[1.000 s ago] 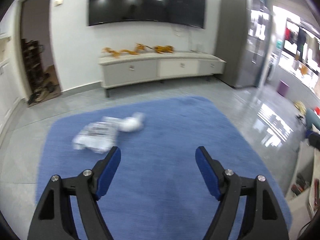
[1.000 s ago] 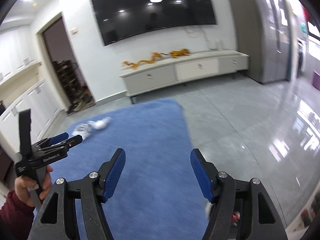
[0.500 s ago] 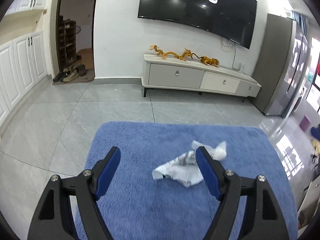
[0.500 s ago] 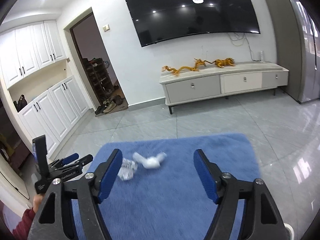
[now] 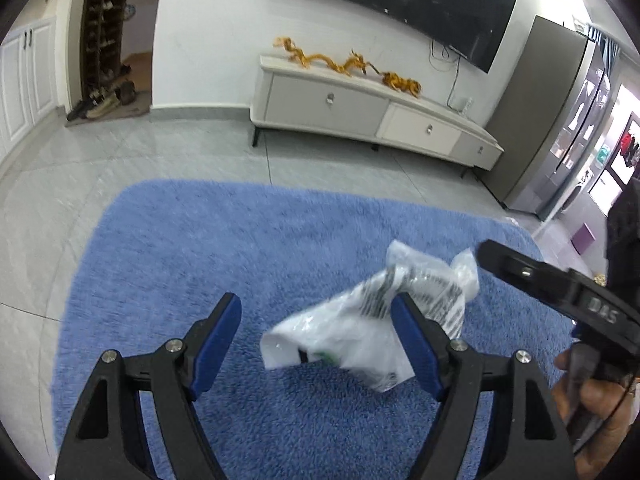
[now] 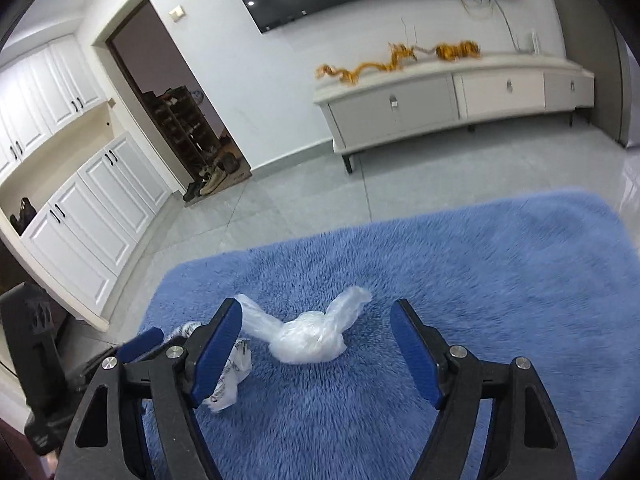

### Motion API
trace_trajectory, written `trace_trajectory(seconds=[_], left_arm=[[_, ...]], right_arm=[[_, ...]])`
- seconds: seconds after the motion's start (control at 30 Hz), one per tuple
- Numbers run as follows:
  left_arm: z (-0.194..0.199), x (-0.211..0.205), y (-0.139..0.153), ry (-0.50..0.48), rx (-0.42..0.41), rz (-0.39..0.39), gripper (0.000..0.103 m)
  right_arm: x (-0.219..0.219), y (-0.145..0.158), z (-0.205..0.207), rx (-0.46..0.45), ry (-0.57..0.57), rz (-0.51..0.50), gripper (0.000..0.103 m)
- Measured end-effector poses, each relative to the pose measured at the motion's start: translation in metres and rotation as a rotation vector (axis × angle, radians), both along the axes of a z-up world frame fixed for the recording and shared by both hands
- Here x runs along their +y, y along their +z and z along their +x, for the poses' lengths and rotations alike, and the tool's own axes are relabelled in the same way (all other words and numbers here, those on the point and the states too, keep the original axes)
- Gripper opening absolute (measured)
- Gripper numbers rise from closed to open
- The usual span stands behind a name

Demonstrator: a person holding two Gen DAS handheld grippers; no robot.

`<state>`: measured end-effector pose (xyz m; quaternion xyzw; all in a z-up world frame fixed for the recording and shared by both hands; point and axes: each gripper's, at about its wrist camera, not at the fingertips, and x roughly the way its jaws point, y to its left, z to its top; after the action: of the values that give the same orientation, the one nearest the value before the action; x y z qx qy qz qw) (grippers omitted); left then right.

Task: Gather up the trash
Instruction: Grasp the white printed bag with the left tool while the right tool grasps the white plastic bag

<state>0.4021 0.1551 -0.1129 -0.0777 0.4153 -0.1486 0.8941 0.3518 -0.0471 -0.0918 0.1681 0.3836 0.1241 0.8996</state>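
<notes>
A crumpled printed plastic wrapper (image 5: pixel 360 328) lies on the blue shag rug (image 5: pixel 200 248); my left gripper (image 5: pixel 320 344) is open just above it, the wrapper between and behind its fingers. In the right wrist view a knotted clear plastic bag (image 6: pixel 308 336) lies on the rug (image 6: pixel 480 260) between the open fingers of my right gripper (image 6: pixel 320 344). The wrapper (image 6: pixel 232 372) shows at the left, behind the right gripper's left finger. The right gripper shows at the right edge of the left wrist view (image 5: pixel 560 292); the left one shows at the left in the right wrist view (image 6: pixel 136 342).
A long white TV cabinet (image 5: pixel 360 112) with golden dragon ornaments stands by the far wall under a big TV. White cupboards (image 6: pixel 80 208) and a doorway with shoes are at the left. Grey tile floor (image 5: pixel 60 184) surrounds the rug. A grey fridge (image 5: pixel 560 120) stands at the right.
Both grippers have moved down and closer to the rug; the wrapper now lies between the left fingers, the knotted bag between the right fingers. Both stay open.
</notes>
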Motion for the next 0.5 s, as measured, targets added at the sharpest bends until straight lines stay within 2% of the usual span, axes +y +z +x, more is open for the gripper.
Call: trace_trajectory(seconds=[0.1,0.17,0.2,0.23,0.27,0.33,0.4,0.5], left_arm=[[0.004,-0.002,-0.009,-0.018,0.02,-0.015,0.077],[0.003,-0.004,-0.01,-0.033,0.02,-0.02,0.076],[0.003,-0.006,-0.01,-0.039,0.019,-0.017,0.076],[0.002,-0.007,-0.01,-0.041,0.015,-0.012,0.073],[0.001,-0.008,-0.01,-0.046,0.009,-0.015,0.069],[-0.001,-0.011,-0.009,-0.071,0.012,-0.043,0.046],[-0.005,-0.014,-0.006,-0.084,0.01,-0.049,0.037],[-0.019,-0.023,0.0,-0.102,-0.01,-0.029,0.027]], right_arm=[[0.003,-0.014,0.009,0.032,0.013,0.017,0.059],[0.008,-0.021,0.009,0.047,0.041,0.019,0.046],[0.009,-0.023,0.008,0.051,0.05,0.016,0.043],[0.011,-0.025,0.007,0.05,0.055,0.01,0.038],[0.01,-0.025,0.005,0.048,0.057,0.014,0.034],[0.008,-0.025,0.001,0.049,0.061,0.034,0.03],[0.007,-0.023,-0.005,0.045,0.075,0.024,0.028],[0.003,-0.018,-0.02,0.038,0.083,0.011,0.026]])
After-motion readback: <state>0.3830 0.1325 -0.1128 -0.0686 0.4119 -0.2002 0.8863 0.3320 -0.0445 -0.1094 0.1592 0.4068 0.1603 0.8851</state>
